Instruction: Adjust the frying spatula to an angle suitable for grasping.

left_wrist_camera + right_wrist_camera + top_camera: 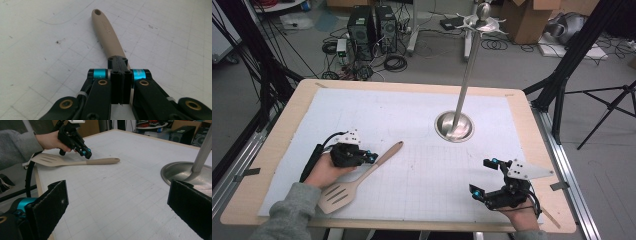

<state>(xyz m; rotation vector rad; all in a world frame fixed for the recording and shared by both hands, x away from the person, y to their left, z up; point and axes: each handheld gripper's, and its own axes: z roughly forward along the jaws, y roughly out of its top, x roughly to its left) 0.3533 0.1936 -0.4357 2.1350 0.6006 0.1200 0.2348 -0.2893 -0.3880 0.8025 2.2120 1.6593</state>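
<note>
A beige slotted spatula with a long rounded handle (362, 177) lies flat on the white gridded mat (412, 130) near the table's front-left corner. Its long axis runs diagonally: the slotted blade points toward the front-left corner, the handle end with its hanging hole toward the table's middle and far-right corner. The left gripper (371, 158) sits over the handle's middle, jaws pressed together; in the left gripper view (119, 75) the handle extends beyond the closed jaws. The right gripper (484, 177) rests near the front-right corner, jaws wide apart, nothing between them. A steel pole on a round dish-shaped base (454, 125) stands right of centre
</note>
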